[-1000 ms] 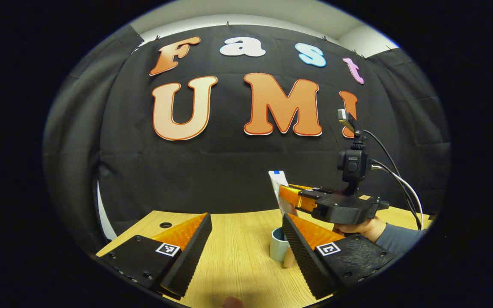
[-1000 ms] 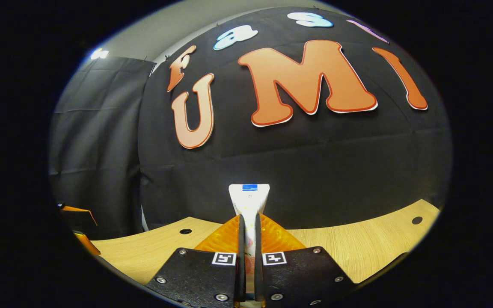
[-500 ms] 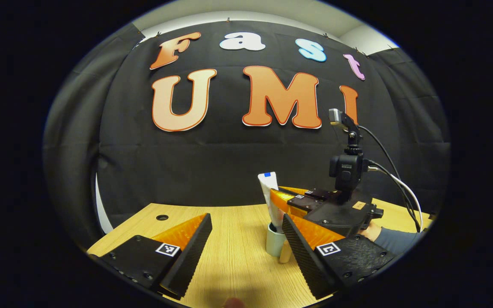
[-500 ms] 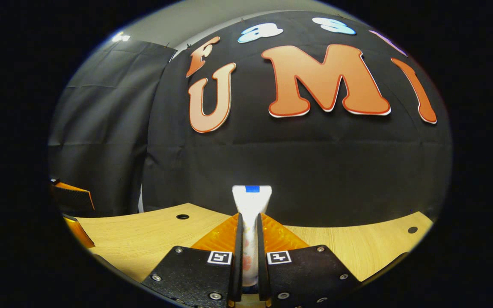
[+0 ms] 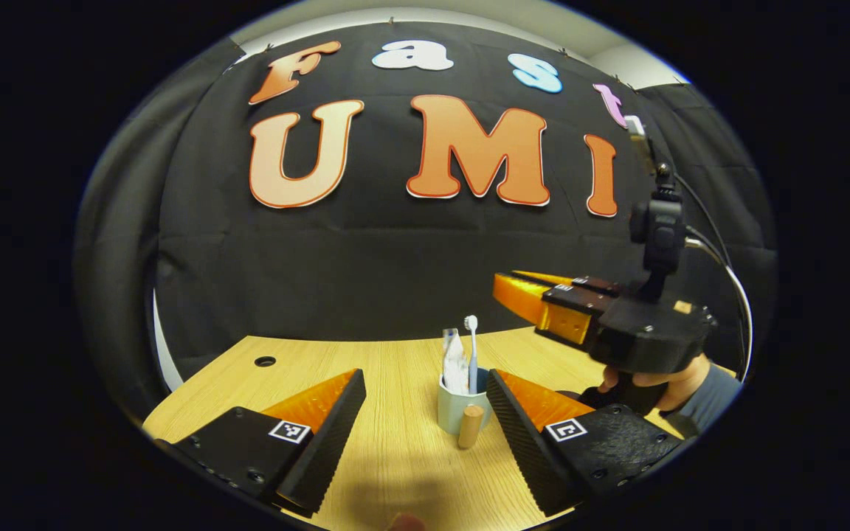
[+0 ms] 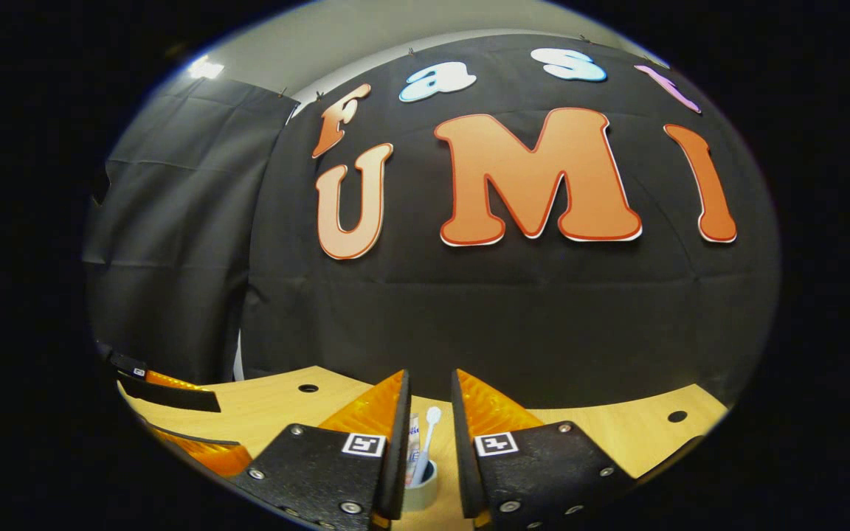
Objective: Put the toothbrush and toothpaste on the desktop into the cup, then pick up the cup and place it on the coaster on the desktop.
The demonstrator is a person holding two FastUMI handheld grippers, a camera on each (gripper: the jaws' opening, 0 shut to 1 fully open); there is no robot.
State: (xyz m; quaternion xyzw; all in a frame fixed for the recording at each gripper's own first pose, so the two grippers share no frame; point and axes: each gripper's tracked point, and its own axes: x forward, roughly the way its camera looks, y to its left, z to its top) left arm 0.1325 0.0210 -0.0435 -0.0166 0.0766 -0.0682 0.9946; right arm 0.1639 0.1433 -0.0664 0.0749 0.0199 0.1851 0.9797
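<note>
The work surface is a light wood-grain desktop [image 5: 395,457] with small round holes near its far edge, backed by a black cloth wall.

A pale blue-grey cup [image 5: 456,410] stands upright on the desktop, roughly mid-table in the left gripper view. It has a short wooden peg handle (light tan, rounded at the end) projecting from its near side. Two items stand in the cup:
- The toothbrush [image 5: 472,354]: slim light-blue handle, white head uppermost, nearly vertical.
- The toothpaste [image 5: 454,365]: a white tube with small coloured print, crimped end up, leaning against the toothbrush on its left.

In the right gripper view the cup [image 6: 425,493] appears low between the fingers, with the toothbrush [image 6: 426,435] and the toothpaste [image 6: 413,442] rising out of it.

The right gripper [image 6: 429,424] is released: a clear gap separates its fingers, and neither finger touches the tube or the brush. In the left gripper view this right gripper [image 5: 513,291] hangs above and to the right of the cup, held by a hand [image 5: 672,383] in a grey sleeve.

The left gripper [image 5: 425,413] is also released, fingers spread wide, low over the desktop; the cup sits just beyond them, close to the right-hand finger.
</note>
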